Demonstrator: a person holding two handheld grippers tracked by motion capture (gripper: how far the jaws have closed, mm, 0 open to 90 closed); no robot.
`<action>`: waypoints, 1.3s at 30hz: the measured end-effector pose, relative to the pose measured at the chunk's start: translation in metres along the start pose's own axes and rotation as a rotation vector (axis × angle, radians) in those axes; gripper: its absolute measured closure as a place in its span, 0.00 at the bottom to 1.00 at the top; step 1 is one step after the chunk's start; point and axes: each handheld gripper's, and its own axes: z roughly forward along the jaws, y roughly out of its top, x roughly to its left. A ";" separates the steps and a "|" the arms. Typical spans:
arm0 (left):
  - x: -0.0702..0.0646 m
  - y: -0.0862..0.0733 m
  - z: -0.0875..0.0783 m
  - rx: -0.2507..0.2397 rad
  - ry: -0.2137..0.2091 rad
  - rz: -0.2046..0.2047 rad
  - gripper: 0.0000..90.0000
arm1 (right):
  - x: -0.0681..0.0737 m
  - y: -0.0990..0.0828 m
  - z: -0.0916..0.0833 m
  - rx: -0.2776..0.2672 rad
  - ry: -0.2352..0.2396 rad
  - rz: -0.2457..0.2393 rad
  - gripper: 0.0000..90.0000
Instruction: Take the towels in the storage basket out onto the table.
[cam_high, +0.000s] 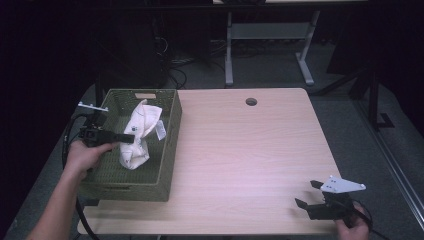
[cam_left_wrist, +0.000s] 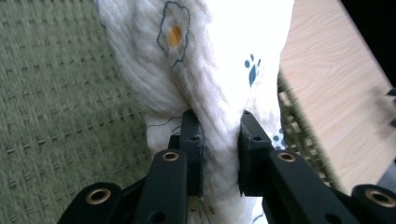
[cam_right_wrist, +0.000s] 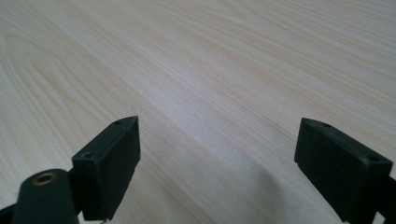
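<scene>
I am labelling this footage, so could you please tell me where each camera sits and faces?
High view: above the person's side, looking forward and down at table; both forearms show.
Left gripper view: on left gripper, fingers pinching cloth in basket.
Right gripper view: on right gripper, facing tabletop.
Shared: cloth, basket, tabletop.

One green woven basket (cam_high: 167, 150) sits at nine o'clock on one wooden table (cam_high: 250, 150), holding one white printed cloth (cam_high: 140, 132). Two grippers: left (cam_high: 131, 138), right (cam_high: 306, 194). Two hands.
</scene>
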 end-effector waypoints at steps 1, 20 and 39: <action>-0.001 0.001 -0.002 -0.002 -0.001 0.002 0.84 | 0.000 0.000 0.000 0.000 -0.001 0.001 0.16; -0.017 0.019 -0.025 -0.063 -0.059 0.000 0.84 | 0.001 0.000 -0.002 -0.008 -0.001 0.003 0.16; -0.052 0.039 -0.023 -0.076 -0.118 0.065 0.84 | 0.001 0.000 -0.003 -0.009 -0.002 0.002 0.16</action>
